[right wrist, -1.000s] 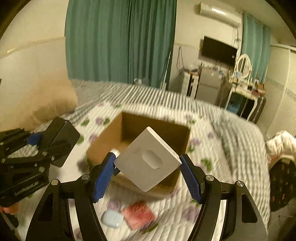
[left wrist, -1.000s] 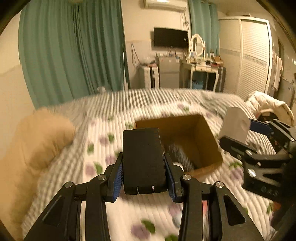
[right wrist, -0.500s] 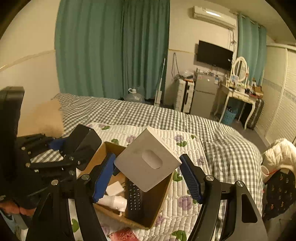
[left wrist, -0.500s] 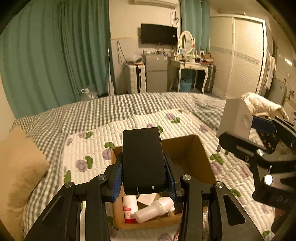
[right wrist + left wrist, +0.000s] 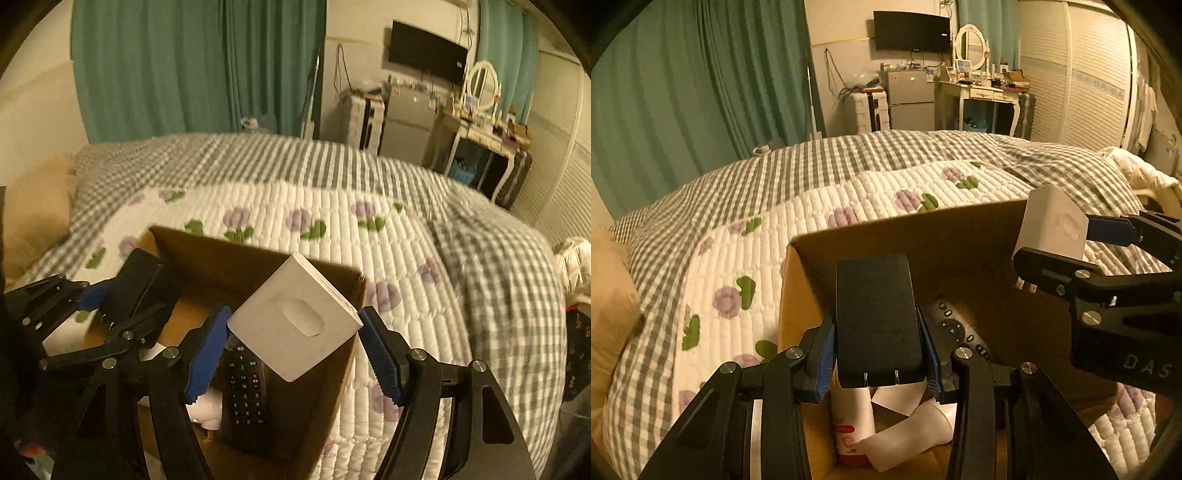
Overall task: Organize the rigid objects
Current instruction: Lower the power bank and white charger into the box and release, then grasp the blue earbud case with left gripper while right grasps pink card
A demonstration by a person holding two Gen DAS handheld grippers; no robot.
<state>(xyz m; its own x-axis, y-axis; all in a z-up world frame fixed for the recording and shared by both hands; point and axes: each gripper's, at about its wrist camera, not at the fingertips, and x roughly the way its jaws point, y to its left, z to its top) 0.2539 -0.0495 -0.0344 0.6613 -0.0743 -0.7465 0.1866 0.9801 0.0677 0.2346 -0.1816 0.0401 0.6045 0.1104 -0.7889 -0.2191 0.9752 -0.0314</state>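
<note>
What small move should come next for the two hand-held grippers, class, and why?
Probably lower both a little, then open. The left hand-held gripper holds a black block and the right hand-held gripper a white adapter, both above the open cardboard box, where a remote and bottles already lie.

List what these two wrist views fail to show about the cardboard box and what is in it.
- Left wrist view: the left gripper and its black block cover most of the remote control and the top of the red-labelled bottle.
- Right wrist view: the white block in the right gripper hides the cardboard box floor behind it.
- Both views: the box's near wall is cut off by the bottom edge.
- The bottle's label print is too small to read.
</note>
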